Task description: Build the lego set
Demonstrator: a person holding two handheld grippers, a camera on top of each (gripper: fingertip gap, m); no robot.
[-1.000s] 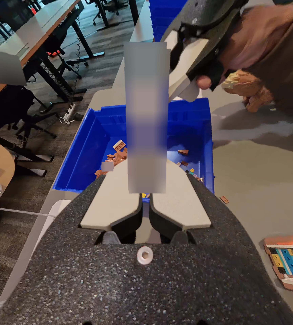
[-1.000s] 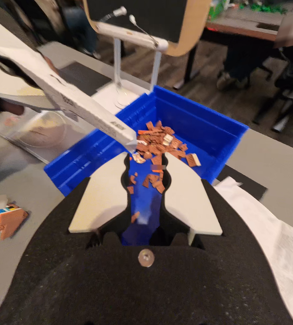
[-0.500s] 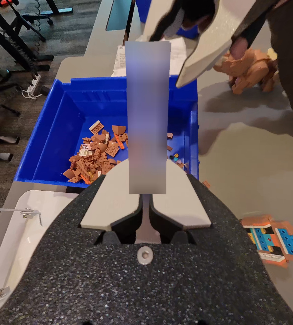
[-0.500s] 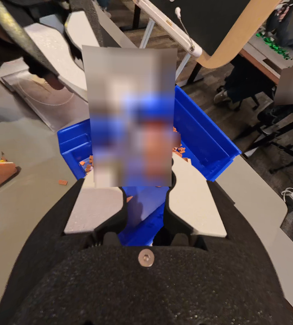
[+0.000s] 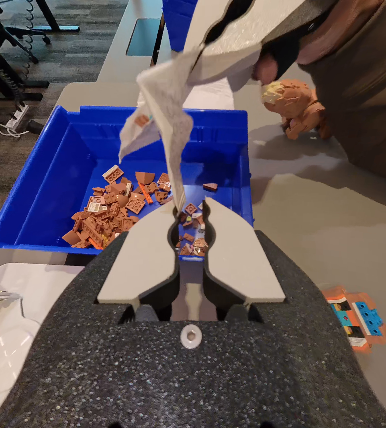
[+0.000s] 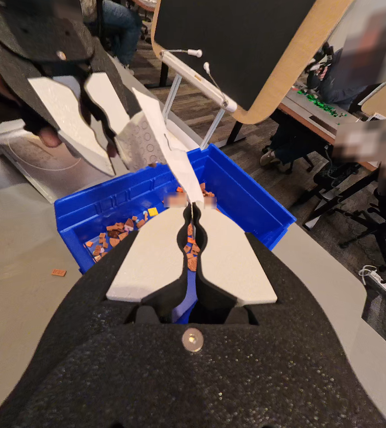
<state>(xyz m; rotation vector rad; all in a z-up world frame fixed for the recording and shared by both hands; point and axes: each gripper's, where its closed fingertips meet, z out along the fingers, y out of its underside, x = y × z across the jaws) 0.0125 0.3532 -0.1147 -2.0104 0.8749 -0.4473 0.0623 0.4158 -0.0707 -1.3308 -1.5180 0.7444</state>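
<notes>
A white paper bag hangs over the blue bin, which holds a pile of brown bricks. My right gripper is shut on one end of the bag; it also shows at the top of the left wrist view. My left gripper is open, and the bag's lower end touches its left fingertip. In the right wrist view the left gripper's fingers stand apart beside the bag, above the bin.
A brown brick animal stands on the grey table right of the bin. A flat orange and blue build lies at the near right. One loose brown brick lies by the bin. A white lamp base sits near left. The grippers' ends are close to 10 cm from one another.
My left gripper's fingers were together and now stand apart. My right gripper has closed on the bag. Both views have come nearer over the bin.
</notes>
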